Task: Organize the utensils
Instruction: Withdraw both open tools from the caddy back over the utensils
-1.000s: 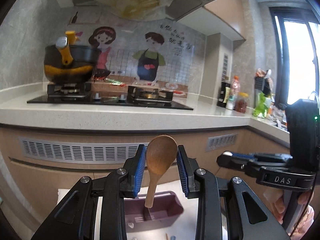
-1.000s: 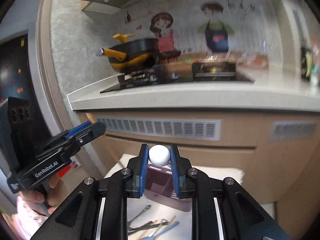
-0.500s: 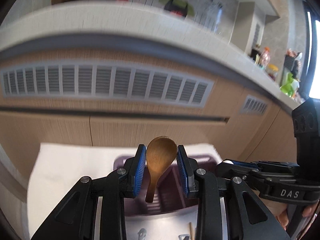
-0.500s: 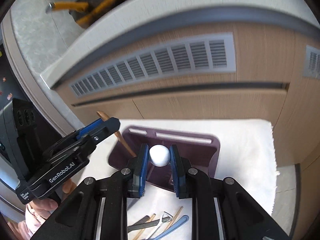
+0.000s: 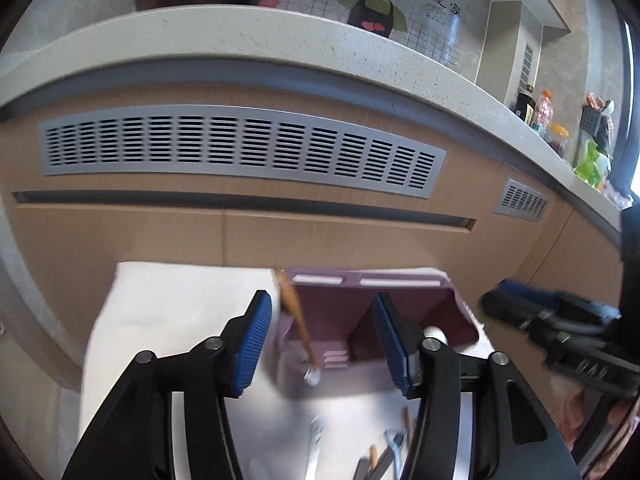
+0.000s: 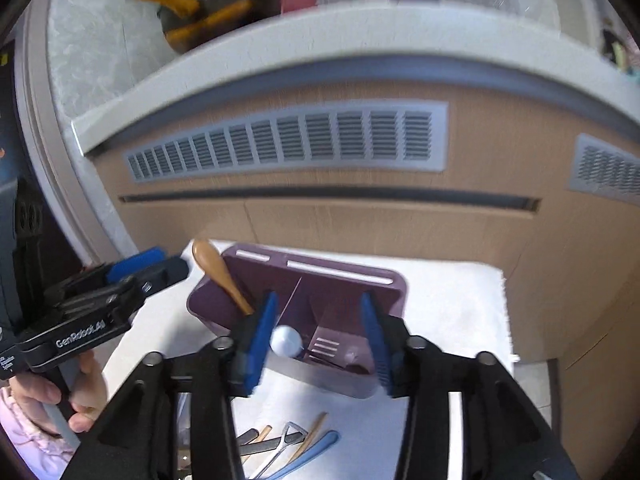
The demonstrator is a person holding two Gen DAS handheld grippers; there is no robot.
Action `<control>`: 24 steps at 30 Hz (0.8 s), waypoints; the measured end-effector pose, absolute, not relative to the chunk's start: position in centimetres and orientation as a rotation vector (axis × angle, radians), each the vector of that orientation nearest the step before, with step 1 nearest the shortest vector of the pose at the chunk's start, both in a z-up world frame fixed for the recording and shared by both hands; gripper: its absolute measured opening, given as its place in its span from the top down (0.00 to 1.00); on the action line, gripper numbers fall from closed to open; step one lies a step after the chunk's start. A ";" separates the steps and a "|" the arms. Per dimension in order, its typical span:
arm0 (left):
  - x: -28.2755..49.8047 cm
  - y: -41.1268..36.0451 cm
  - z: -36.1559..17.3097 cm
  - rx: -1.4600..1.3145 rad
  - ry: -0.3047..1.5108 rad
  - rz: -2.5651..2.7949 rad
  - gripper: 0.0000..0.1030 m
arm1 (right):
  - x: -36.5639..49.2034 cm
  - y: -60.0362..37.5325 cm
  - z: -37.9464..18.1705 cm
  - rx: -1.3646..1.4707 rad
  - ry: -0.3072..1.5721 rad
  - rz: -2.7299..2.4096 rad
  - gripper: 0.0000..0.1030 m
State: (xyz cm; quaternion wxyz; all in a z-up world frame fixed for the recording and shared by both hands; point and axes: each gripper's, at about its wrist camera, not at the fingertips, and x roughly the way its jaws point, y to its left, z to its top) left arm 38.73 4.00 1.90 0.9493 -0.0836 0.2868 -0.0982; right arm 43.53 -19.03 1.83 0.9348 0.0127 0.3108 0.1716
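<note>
Both grippers' jaws are opening and grip nothing. The left gripper (image 5: 320, 340) has let go of the wooden spoon (image 5: 296, 320), which leans in the left compartment of the purple caddy (image 5: 460, 312). The right gripper (image 6: 320, 336) frames the white spoon (image 6: 285, 341), standing in the caddy's middle. More utensils (image 6: 288, 448) lie on the white cloth (image 6: 452, 300) in front.

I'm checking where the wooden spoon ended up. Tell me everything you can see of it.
The brown wooden spoon stands in the left compartment of the purple plastic utensil holder, handle down, its smooth oval bowl up and tilted to the left over the holder's rim. It looks like plain, polished wood. Its lower handle is hidden in the right wrist view. No gripper touches it; it leans free against the holder, which sits on a white cloth.
</note>
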 end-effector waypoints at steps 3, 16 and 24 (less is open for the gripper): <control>36.3 4.6 1.4 -0.145 0.604 -0.178 0.44 | 40.7 -19.6 2.0 0.009 0.564 0.298 0.21; 28.0 6.6 -4.6 -0.116 0.771 -0.133 0.33 | 33.8 -18.5 -4.0 -0.209 0.589 0.182 0.00; 25.6 5.8 -9.0 -0.094 0.903 -0.188 0.33 | 31.7 -17.1 -8.3 -0.341 0.668 0.263 0.00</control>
